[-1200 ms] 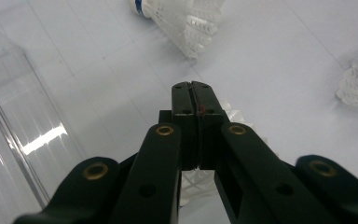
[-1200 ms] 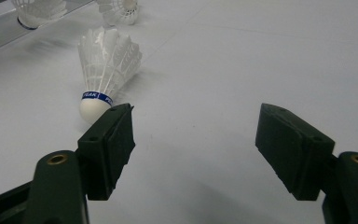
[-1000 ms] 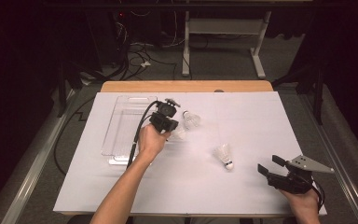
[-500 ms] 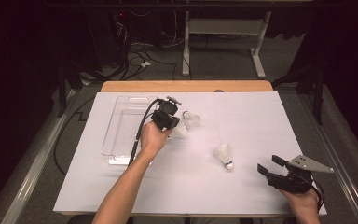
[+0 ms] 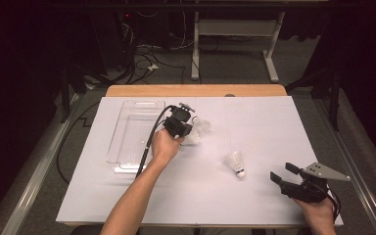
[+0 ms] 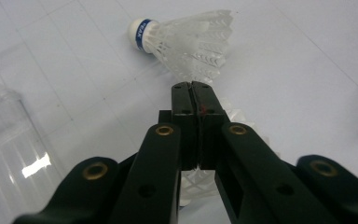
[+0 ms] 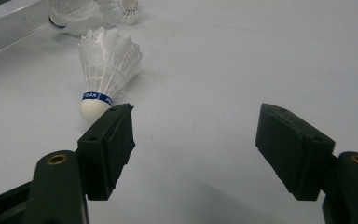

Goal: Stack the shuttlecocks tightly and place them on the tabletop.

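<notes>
My left gripper [image 5: 185, 131] is shut and sits right of the clear tray [image 5: 127, 147]. In the left gripper view its jaws [image 6: 193, 88] press flat together above the feathers of one white shuttlecock [image 6: 244, 122]. A second shuttlecock [image 6: 186, 39] with a blue band lies just beyond the tips. These two shuttlecocks [image 5: 200, 126] [image 5: 193, 139] lie together in the high view. A third shuttlecock [image 5: 235, 162] lies mid-table, cork toward me. My right gripper [image 5: 281, 172] is open near the front right, and its left jaw almost reaches that shuttlecock's cork [image 7: 93, 111].
A white sheet [image 5: 274, 127] covers the wooden table. The tray's edge [image 7: 4, 23] shows at the far left of the right gripper view. A black cable [image 5: 149, 142] trails from the left gripper across the tray. Table legs and cables stand on the floor behind.
</notes>
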Tool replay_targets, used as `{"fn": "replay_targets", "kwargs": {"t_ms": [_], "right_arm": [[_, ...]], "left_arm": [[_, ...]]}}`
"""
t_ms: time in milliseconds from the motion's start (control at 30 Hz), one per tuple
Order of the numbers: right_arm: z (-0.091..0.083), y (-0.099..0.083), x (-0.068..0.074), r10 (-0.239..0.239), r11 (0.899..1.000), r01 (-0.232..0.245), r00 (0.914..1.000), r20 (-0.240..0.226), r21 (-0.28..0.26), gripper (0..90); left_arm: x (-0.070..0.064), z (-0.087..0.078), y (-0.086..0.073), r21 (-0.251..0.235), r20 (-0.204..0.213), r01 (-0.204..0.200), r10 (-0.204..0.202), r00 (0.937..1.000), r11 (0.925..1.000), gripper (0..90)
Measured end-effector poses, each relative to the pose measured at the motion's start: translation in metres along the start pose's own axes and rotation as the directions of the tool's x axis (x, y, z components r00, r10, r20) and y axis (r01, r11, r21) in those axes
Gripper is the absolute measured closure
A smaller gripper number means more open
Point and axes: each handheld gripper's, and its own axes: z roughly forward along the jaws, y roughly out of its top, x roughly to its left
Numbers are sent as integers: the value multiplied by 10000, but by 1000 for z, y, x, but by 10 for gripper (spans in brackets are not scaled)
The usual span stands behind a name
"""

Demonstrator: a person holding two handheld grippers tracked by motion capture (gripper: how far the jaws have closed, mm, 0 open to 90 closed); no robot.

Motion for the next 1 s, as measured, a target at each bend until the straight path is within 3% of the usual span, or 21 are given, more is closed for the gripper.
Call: {"fn": "replay_targets", "kwargs": {"t_ms": [367, 1000], "right_arm": [[0, 0, 0, 21, 10000, -21, 10000, -23, -14, 281], [-1, 0, 1, -75, 10000, 75, 10000, -56, -19, 281]], "left_arm": [[-11, 6, 6, 67, 66, -224, 223, 9997, 9997, 888], [-22, 20, 9, 202, 175, -108, 104, 9998, 9997, 817]]}}
